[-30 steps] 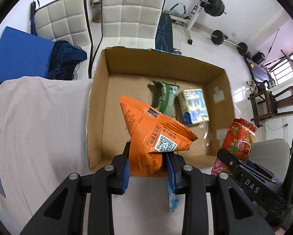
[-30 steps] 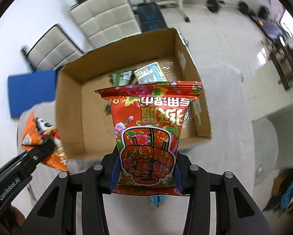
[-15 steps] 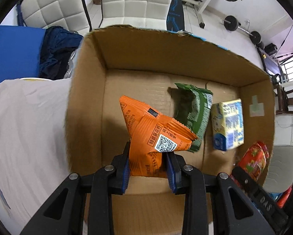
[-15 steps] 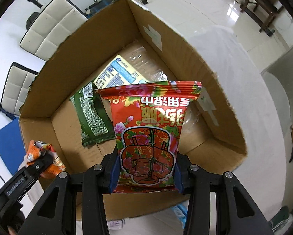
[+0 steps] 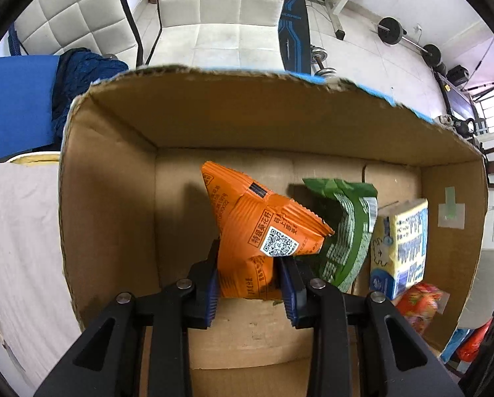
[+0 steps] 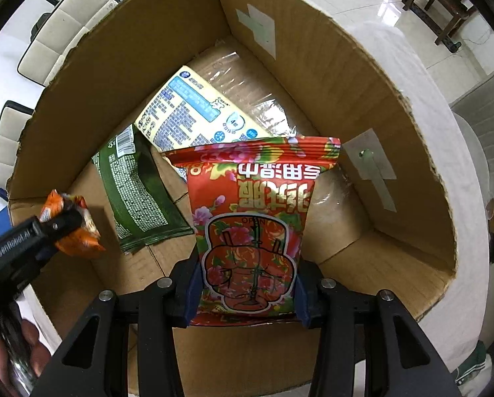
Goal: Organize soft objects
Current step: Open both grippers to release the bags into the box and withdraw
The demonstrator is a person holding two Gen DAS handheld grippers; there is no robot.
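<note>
Clamping the orange snack packet (image 5: 262, 241) by its lower end in my left gripper (image 5: 249, 284), I have the blue pads (image 5: 212, 286) squeezed in on both sides so the crinkled bag stands up out of the jaws with its QR label facing me; held low like this, most of it hangs free to drop when I let go. My right gripper (image 6: 247, 292) is closed the same way on the bottom of the red flowered packet (image 6: 253, 228), printed side toward the camera and upside down. Both bags hang over the open cardboard box (image 5: 108, 198), past its near wall, the orange one toward the left side and the red one toward the right, so I judge each is lined up for its own bare patch of floor. Further in, a green packet (image 6: 134, 195) lies flat on the box floor between my two loads, and just right of it, touching or nearly so, a yellow and blue pack (image 6: 194, 109) lies against crumpled clear film (image 6: 267, 115) near the far right corner. Beyond the far wall stand white padded chairs (image 5: 220, 10), with weight equipment (image 5: 395, 26) on the tiled floor behind.
</note>
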